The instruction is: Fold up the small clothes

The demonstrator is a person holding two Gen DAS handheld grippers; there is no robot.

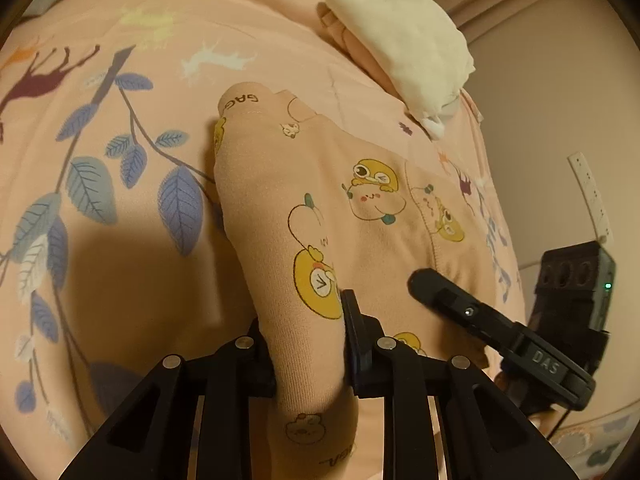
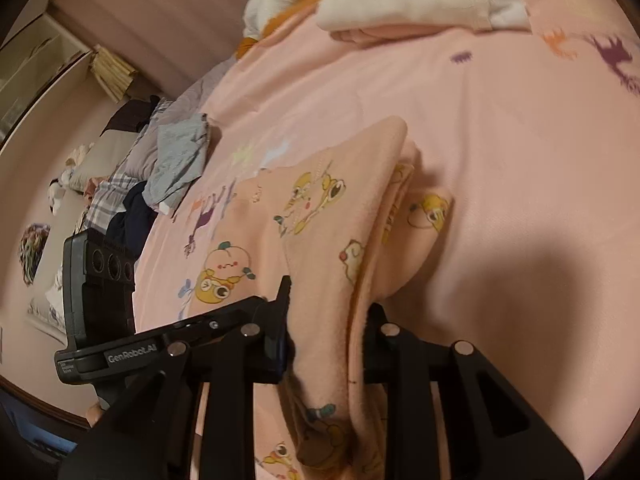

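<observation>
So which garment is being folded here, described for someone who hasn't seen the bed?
On the pink bedspread with leaf and deer prints, look nearest the cameras. The peach cartoon-print garment is pinched by both tongs, unlike the folded white garment farther back.

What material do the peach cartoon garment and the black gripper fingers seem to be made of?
Peach cartoon garment: probably soft knit cotton, matte; fine ribbing shows and it drapes in rounded folds.
Black gripper fingers: likely hard plastic, dull sheen, with sharp moulded edges.

Peach garment (image 1: 320, 200) with yellow cartoon prints; pink bedsheet (image 1: 120, 80) with blue leaves, maroon deer; cream cloth (image 1: 408, 44); black tongs (image 1: 308, 344).
</observation>
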